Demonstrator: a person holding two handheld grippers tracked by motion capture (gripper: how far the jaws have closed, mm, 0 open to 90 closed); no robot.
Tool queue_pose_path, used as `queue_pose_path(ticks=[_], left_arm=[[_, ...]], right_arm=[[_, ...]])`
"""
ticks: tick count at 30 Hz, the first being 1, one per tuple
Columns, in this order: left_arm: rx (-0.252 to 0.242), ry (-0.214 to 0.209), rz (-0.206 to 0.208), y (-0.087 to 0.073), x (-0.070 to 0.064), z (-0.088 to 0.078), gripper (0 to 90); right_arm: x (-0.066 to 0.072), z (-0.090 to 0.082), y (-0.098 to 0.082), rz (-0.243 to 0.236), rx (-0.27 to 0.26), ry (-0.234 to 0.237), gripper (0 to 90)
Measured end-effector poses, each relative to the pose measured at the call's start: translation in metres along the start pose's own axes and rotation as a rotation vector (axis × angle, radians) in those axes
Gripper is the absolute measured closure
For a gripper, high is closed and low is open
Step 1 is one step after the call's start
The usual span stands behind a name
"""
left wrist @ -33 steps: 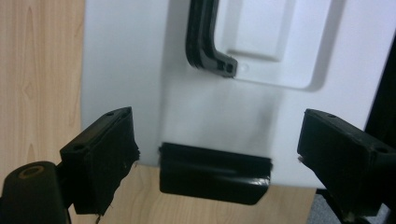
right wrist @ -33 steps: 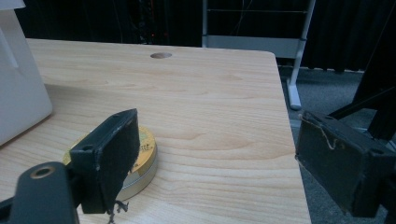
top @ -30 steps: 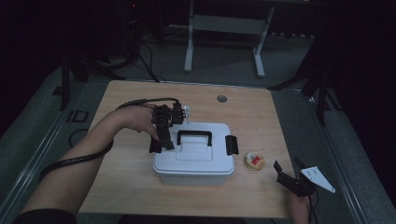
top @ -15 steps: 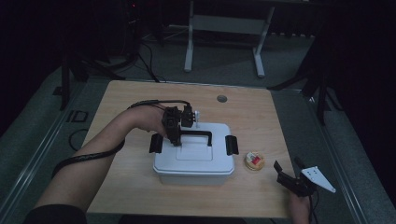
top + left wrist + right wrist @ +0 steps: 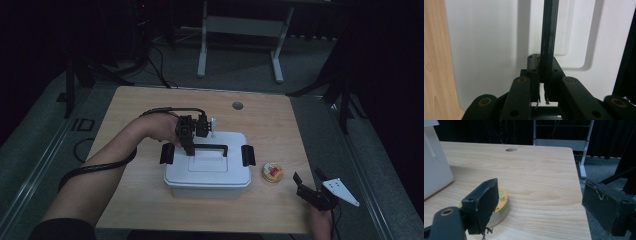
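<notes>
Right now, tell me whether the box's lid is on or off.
On. The white lid sits flat on the box, and the left gripper, whose jaws have just been closing, pinches its black handle.

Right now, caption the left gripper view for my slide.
Left gripper shut on the black handle of the white box lid.

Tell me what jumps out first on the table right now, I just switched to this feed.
The white lidded box at the table's middle draws the eye, with the left gripper shut on the left end of its black handle; those jaws have just been closing on it. Right of the box lies a small round tin, and beyond it, at the table's near right corner, the right gripper waits with jaws open, holding nothing.
</notes>
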State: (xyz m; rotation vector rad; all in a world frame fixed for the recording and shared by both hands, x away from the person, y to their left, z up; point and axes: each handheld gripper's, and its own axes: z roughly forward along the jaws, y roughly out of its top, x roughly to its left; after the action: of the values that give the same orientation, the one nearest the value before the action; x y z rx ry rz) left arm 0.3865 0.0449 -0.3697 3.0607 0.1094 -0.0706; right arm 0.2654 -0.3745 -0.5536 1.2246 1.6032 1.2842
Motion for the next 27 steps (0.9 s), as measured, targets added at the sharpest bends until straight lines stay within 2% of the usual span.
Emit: queue_pose_path(ticks=[2,8,15,21,27], left_arm=[[0.002,-0.007,-0.003,0.000,0.000,-0.001,83.5],[-0.014,0.008,0.004,-0.001,-0.002,-0.007,83.6],[-0.049,0.036,-0.009,-0.010,-0.005,-0.027,83.5],[-0.056,0.042,-0.027,-0.025,-0.009,-0.045,83.5],[-0.058,0.058,-0.069,-0.049,-0.013,-0.060,83.5]], right_arm=[[0.000,0.000,0.000,0.001,0.001,0.000,13.5],[0.000,0.000,0.000,0.002,0.000,0.002,13.5],[-0.001,0.000,0.000,0.002,0.001,0.002,13.5],[0.000,0.000,0.000,0.002,0.000,0.001,13.6],[0.000,0.000,0.000,0.003,0.000,0.000,13.6]])
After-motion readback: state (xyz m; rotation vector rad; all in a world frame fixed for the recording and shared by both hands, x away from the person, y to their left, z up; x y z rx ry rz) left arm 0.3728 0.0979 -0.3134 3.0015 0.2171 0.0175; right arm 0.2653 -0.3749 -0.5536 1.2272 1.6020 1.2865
